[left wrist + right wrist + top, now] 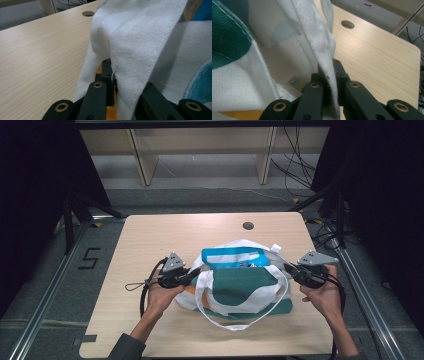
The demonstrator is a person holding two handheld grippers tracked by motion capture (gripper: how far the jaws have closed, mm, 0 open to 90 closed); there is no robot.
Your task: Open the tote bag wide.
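From above, a white-and-green tote bag (240, 287) lies mid-table (150, 240), the left gripper (191, 276) and right gripper (289, 268) pinching its opposite side edges, each gripper view showing jaws clamped on white fabric.

Overhead light is falling evenly on the wooden table (150, 245), leaving the surroundings beyond it nearly black. The tote bag (240, 287) is casting only a soft, thin shadow at its base. In both gripper views the black jaws at the bottom are blurring out of focus, and the white canvas is glowing slightly overexposed.
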